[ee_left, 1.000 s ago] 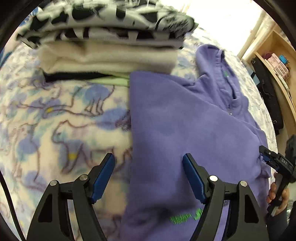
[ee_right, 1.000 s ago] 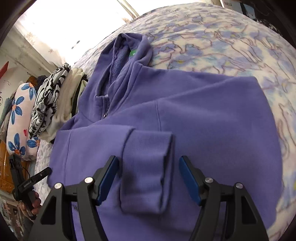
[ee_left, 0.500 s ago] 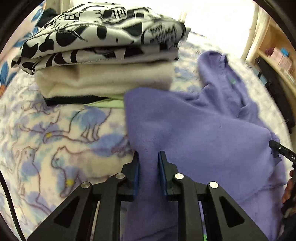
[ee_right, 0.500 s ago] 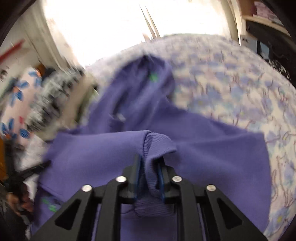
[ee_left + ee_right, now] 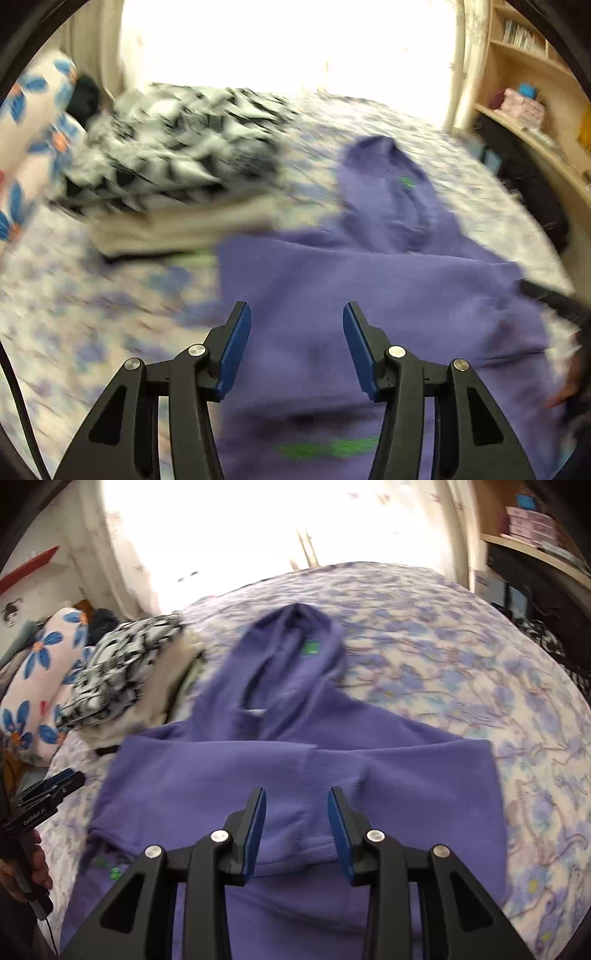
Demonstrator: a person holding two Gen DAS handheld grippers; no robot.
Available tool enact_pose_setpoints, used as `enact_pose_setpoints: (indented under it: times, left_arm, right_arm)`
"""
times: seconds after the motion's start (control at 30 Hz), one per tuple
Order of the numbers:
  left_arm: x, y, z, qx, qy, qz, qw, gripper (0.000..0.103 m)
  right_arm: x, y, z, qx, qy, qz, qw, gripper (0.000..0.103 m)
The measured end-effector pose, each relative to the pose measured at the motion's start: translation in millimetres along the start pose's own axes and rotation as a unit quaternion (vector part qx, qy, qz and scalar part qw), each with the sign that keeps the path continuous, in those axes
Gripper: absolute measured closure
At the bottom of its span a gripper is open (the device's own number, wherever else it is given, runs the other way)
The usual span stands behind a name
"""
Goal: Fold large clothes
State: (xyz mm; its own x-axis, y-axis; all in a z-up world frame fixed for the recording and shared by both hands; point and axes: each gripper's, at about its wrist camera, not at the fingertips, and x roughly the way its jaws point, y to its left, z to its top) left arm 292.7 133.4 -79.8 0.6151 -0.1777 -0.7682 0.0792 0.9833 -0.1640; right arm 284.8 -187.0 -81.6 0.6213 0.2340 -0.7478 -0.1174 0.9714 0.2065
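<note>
Mid-bed on the blue-flowered bedspread (image 5: 461, 646), the purple fleece hoodie (image 5: 369, 768) lies sleeves folded in, apparently free of both opening claws, left gripper (image 5: 296, 345) and right gripper (image 5: 296, 829).

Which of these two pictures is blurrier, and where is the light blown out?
Left wrist view: the blurrier, the folded pile and bedspread smeared by motion, only the left gripper crisp. Right wrist view: milder blur, the hoodie soft. In both, the window is blown out to white, and the fisheye curves the edges.
</note>
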Motion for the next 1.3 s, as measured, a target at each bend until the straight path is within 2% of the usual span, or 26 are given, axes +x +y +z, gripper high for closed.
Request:
enact_pose_setpoints:
  times: [0.07, 0.1, 0.23, 0.27, 0.37, 0.43, 0.5, 0.53, 0.57, 0.67, 0.7, 0.73, 0.77, 0.8, 0.97, 1.13, 1.3]
  left_arm:
    - [8, -14, -1, -0.023, 0.030, -0.029, 0.9989, 0.053]
    - [14, -24, -4, -0.030, 0.031, -0.048, 0.9979, 0.053]
    - [38, -47, -20, -0.032, 0.040, -0.058, 0.9970, 0.053]
    - [46, -50, -27, -0.030, 0.044, -0.051, 0.9973, 0.053]
    - [75, -49, -44, -0.024, 0.078, -0.017, 0.9966, 0.053]
    - [76, -41, -48, -0.019, 0.067, -0.027, 0.9972, 0.051]
    - [70, -34, -46, -0.013, 0.062, -0.010, 0.9979, 0.052]
    - [71, -29, -46, -0.014, 0.060, 0.000, 0.9981, 0.051]
    - [69, -23, -46, -0.019, 0.059, 0.000, 0.9981, 0.052]
    - [66, -4, -46, -0.038, 0.060, 0.003, 0.9975, 0.052]
    - [67, 2, -45, -0.041, 0.060, 0.000, 0.9974, 0.052]
    - [66, 4, -45, -0.042, 0.060, -0.001, 0.9973, 0.052]
    - [65, 6, -46, -0.042, 0.060, -0.002, 0.9973, 0.052]
    - [65, 6, -47, -0.041, 0.060, -0.002, 0.9974, 0.052]
    - [65, 3, -46, -0.042, 0.063, 0.001, 0.9972, 0.052]
    - [55, 3, -49, -0.045, 0.070, 0.000, 0.9965, 0.052]
    - [32, -1, -51, -0.039, 0.067, -0.001, 0.9970, 0.049]
  right_arm:
    - [6, 14, -4, -0.003, 0.011, 0.022, 1.000, 0.068]
    - [12, 23, -7, -0.006, 0.017, 0.034, 0.999, 0.068]
    - [35, 48, -18, 0.000, 0.048, 0.068, 0.997, 0.068]
    - [40, 51, -21, 0.001, 0.053, 0.071, 0.996, 0.068]
    - [55, 54, -32, -0.010, 0.075, 0.054, 0.996, 0.068]
    - [60, 44, -39, -0.018, 0.079, 0.032, 0.996, 0.072]
    - [54, 27, -41, -0.019, 0.067, 0.012, 0.998, 0.074]
    - [49, 13, -41, -0.013, 0.057, -0.003, 0.998, 0.089]
    - [47, 3, -40, -0.003, 0.057, 0.004, 0.998, 0.103]
    - [41, -30, -42, 0.051, 0.068, 0.050, 0.995, 0.103]
    - [36, -33, -42, 0.058, 0.066, 0.050, 0.995, 0.103]
    - [29, -31, -42, 0.050, 0.056, 0.007, 0.997, 0.097]
    - [25, -29, -41, 0.038, 0.047, -0.046, 0.997, 0.094]
    - [19, -29, -42, 0.025, 0.032, -0.081, 0.996, 0.093]
    - [23, -50, -51, 0.065, 0.059, -0.058, 0.994, 0.089]
    - [12, -43, -50, 0.060, 0.049, -0.059, 0.995, 0.089]
    - [-3, -35, -50, 0.061, 0.039, -0.039, 0.997, 0.089]
